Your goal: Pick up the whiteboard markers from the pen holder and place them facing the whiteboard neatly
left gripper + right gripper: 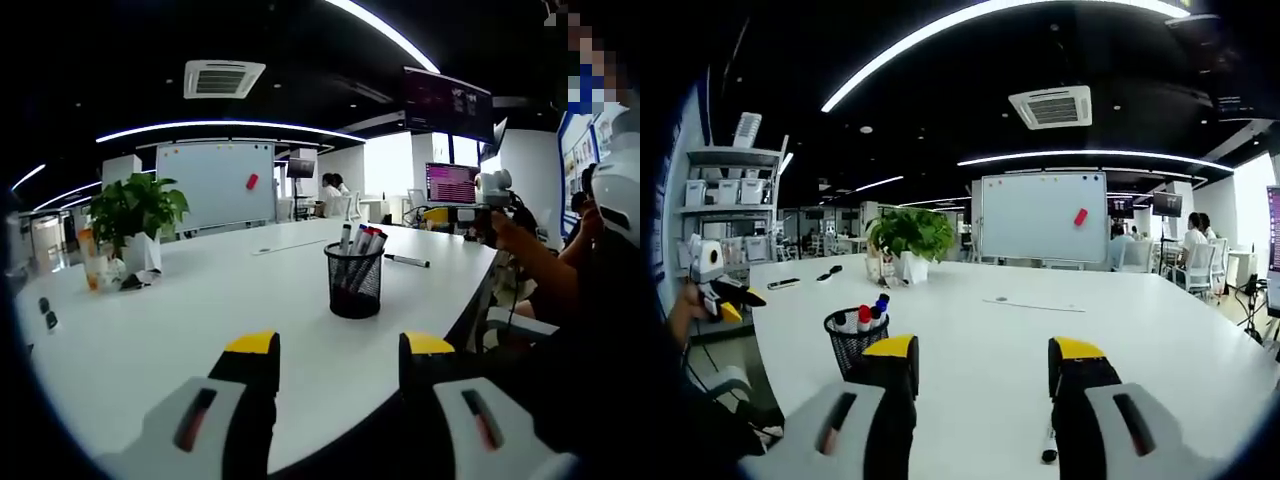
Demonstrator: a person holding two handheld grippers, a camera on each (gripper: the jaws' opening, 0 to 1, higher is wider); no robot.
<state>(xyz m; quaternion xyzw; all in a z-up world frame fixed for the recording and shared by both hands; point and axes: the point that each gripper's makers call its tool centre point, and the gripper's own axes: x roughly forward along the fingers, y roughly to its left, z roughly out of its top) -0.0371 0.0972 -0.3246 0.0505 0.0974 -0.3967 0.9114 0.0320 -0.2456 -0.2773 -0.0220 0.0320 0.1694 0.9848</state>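
A black mesh pen holder (354, 285) stands on the white table (180, 330) with several whiteboard markers (362, 240) upright in it. One black marker (407, 261) lies flat on the table just beyond it. My left gripper (338, 350) is open and empty, short of the holder. In the right gripper view the pen holder (853, 345) with red and blue capped markers (868, 316) sits left of my open right gripper (984, 352). The whiteboard (1043, 217) stands past the table's far end. My left gripper (720, 292) shows at the far left, held in a hand.
A potted plant (135, 215) and a bottle (92, 262) stand on the table's left side. Small black items (45, 312) lie near the left edge. A person (570, 270) holds my right gripper (482, 198) beside the table's right edge. Chairs and people sit far back.
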